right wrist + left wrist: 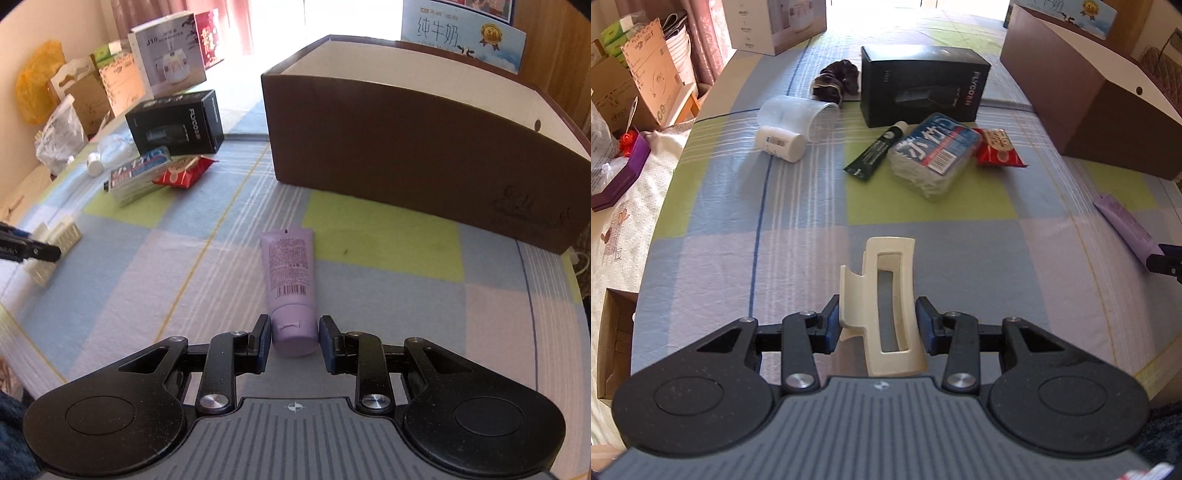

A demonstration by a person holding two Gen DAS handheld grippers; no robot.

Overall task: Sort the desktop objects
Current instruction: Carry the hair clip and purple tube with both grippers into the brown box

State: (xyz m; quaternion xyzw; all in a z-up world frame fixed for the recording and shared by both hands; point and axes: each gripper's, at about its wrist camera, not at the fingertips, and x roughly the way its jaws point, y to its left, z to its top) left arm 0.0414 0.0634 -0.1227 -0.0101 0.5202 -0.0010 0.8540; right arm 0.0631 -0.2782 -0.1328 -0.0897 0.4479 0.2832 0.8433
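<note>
My left gripper (879,328) is shut on a cream hair claw clip (886,295), its pads touching both sides. The clip also shows at the far left of the right wrist view (55,240). My right gripper (294,341) has its jaws on either side of the cap of a lilac tube (290,280) lying on the checked cloth (369,295), pads at or nearly touching the cap. The tube shows at the right edge of the left wrist view (1126,229). A large brown open box (406,162) stands behind the tube.
Further back lie a black carton (923,88), a blue tissue pack (934,155), a red snack packet (999,147), a dark green tube (877,153), a white bottle (781,142), a clear cup (796,116) and a dark scrunchie (834,79). Cartons and bags stand left.
</note>
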